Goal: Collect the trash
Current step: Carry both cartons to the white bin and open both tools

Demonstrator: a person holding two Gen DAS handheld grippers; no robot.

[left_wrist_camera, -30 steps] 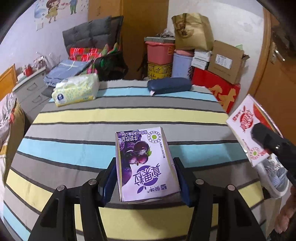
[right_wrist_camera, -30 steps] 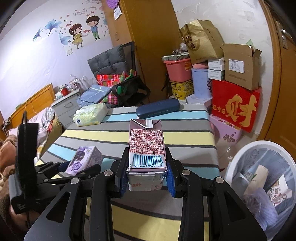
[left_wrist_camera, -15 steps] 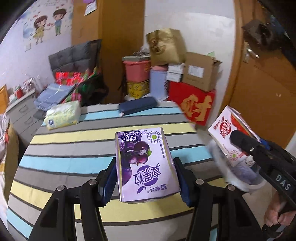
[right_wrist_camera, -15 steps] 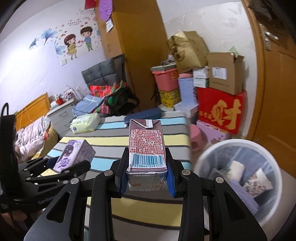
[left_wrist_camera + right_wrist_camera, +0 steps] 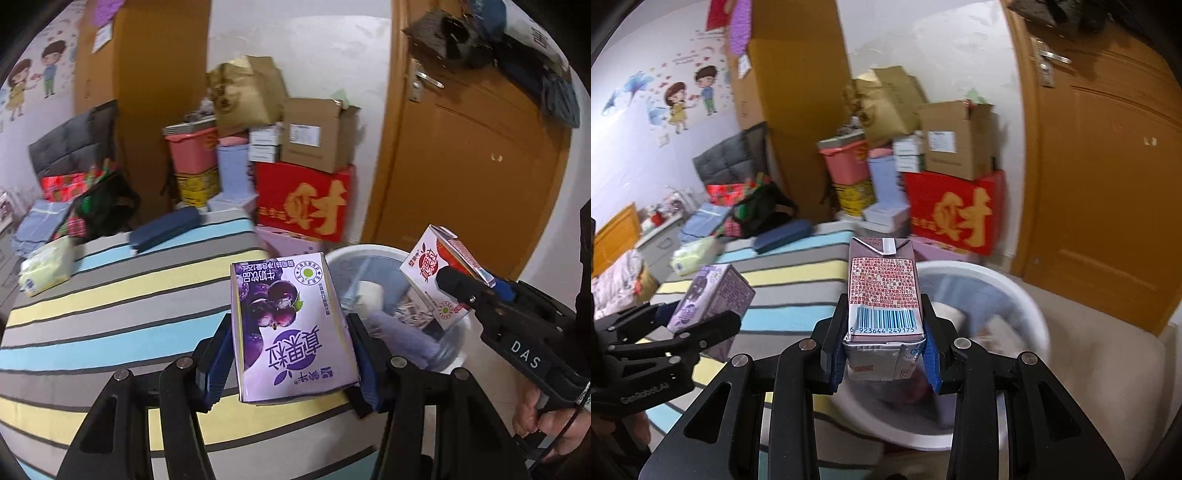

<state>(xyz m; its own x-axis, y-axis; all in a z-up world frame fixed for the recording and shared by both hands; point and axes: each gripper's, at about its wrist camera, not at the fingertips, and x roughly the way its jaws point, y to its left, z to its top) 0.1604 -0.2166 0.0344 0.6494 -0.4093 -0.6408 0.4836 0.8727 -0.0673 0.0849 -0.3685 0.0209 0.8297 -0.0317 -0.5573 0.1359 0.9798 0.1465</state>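
Observation:
My left gripper [image 5: 291,354] is shut on a purple drink carton [image 5: 288,325] and holds it over the right edge of the striped table [image 5: 122,295]. My right gripper [image 5: 884,350] is shut on a red and white drink carton [image 5: 882,299], held above the white trash bin [image 5: 1027,299]. In the left wrist view the red carton [image 5: 432,280] hangs over the bin [image 5: 369,254], which holds paper and cloth scraps. In the right wrist view the purple carton [image 5: 713,295] sits left of the bin.
A dark blue case [image 5: 166,229] and a tissue pack [image 5: 44,266] lie at the table's far side. Stacked boxes and a red carton [image 5: 303,199] stand behind the bin. A wooden door [image 5: 472,166] is at the right.
Both grippers have swung right, away from the table middle. The bin has come under the right gripper and beside the left one. Both cartons stay gripped.

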